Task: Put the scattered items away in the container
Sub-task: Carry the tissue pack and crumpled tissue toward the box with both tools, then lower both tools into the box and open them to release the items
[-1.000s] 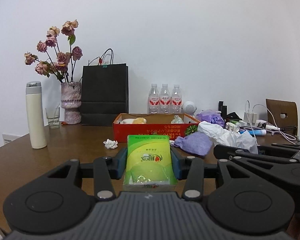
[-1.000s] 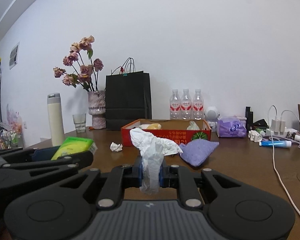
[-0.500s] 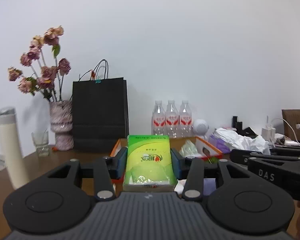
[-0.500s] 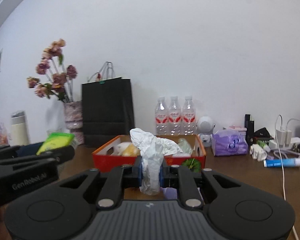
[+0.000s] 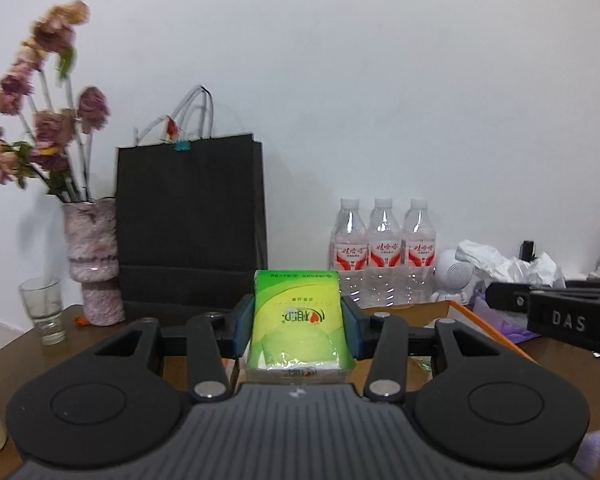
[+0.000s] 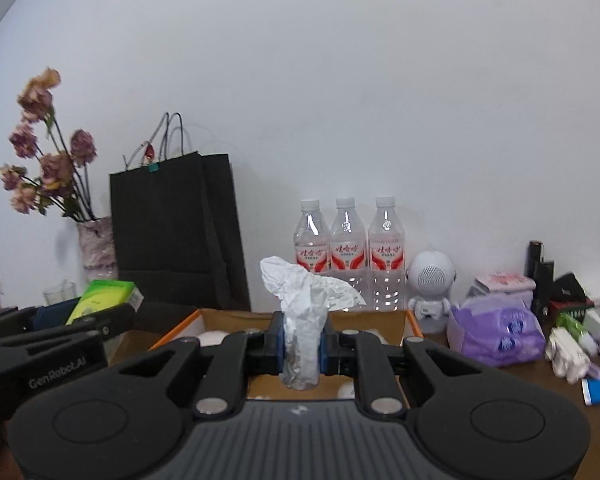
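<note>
Green tissue pack (image 5: 300,320) sits clamped between the jaws of the left tool (image 5: 298,330) in the left wrist view, carried above the surface with the orange-rimmed cardboard box (image 5: 480,326) just ahead and to its right. In the right wrist view the right tool (image 6: 302,344) is clenched on a crumpled white tissue (image 6: 300,312), held right over the open box (image 6: 414,322). Judged step: delivery; next, each tool should lower over the box and release.

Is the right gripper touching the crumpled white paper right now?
Touching. The right wrist view shows the right gripper with both fingers pressed against the crumpled white paper.
</note>
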The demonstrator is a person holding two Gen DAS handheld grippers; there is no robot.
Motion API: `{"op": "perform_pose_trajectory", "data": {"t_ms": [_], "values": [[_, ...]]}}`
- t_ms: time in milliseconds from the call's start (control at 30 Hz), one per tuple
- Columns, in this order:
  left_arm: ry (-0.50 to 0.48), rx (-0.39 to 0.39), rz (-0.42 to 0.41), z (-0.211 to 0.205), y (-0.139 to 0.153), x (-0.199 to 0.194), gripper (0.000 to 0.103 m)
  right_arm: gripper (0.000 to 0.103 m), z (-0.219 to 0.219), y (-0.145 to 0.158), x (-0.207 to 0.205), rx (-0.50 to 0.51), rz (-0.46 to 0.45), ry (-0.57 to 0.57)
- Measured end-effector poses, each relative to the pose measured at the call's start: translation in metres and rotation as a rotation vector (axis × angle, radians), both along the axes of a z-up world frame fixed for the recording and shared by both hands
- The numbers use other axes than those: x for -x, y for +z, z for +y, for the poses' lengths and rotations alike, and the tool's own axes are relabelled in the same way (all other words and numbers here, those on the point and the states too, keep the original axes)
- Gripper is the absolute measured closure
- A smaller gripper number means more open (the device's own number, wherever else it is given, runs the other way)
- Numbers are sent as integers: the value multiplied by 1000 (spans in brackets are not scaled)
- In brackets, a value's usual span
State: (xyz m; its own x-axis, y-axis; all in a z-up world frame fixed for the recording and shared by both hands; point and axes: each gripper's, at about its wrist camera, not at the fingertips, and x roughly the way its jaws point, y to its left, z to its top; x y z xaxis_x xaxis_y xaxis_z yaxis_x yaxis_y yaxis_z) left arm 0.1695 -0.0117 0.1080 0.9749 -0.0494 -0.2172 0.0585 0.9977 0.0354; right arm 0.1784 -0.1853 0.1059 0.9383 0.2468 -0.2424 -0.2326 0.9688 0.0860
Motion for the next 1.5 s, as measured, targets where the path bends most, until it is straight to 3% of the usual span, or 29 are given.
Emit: {"op": "perform_pose_trajectory", "data": {"t_ms": [300,533,700,900,1133,1267,1367,1400,1500], "values": [[-68,42,127,-10,21,-110,57,89,15,14,-121,57,129,-12],[-127,50,431,-24,27,-181,57,89,9,21,-199,14,441,5],[-123,98,711,-28,2,-226,57,89,-1,3,-242,-42,705,47],[-121,120,870,-38,-40,-257,57,89,5,-24,-267,-1,873,32],[-80,150,896,-42,-68,-268,55,88,4,-56,-287,14,941,25],[-96,168,885,-40,-60,-264,51,85,-3,-63,-290,-30,975,25],[-111,206,840,-29,-39,-260,33,75,-11,-57,-289,-71,974,33],[-107,202,817,-25,-29,-256,27,68,-12,-53,-287,-77,975,38],[-109,175,786,-17,-7,-246,24,51,-8,-41,-279,-68,960,85]]}}
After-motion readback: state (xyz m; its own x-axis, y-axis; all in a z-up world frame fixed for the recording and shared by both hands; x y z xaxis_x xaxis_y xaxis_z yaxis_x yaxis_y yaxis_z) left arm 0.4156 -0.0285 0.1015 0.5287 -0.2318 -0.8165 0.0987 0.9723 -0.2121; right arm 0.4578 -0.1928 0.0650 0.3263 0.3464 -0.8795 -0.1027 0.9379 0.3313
